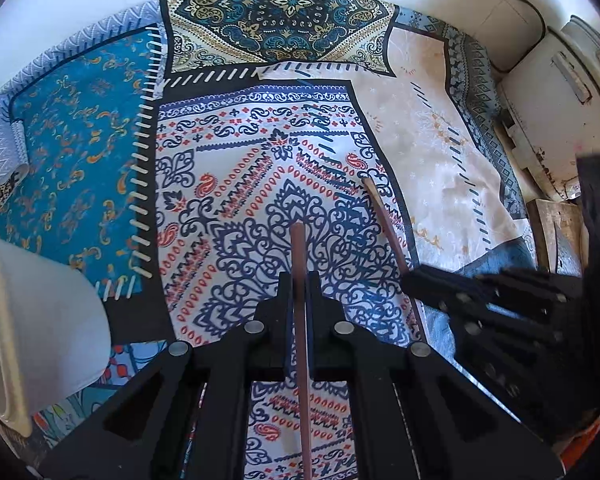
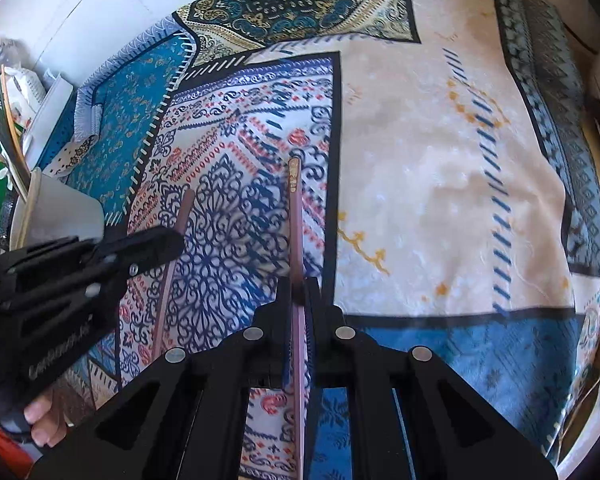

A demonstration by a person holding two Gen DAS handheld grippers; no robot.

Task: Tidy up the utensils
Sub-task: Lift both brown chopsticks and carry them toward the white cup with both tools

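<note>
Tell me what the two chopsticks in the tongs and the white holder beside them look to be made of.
Left chopstick: likely lacquered wood or bamboo; smooth, matte reddish-brown. Right chopstick: same look, with a pale patterned tip, perhaps printed. White holder: plastic or glazed ceramic; smooth off-white wall, cream rim; cannot tell which.

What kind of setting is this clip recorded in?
Probably a home table: a patchwork-print tablecloth, a white holder at its left, household clutter by the wall. Each gripper holds a chopstick.
</note>
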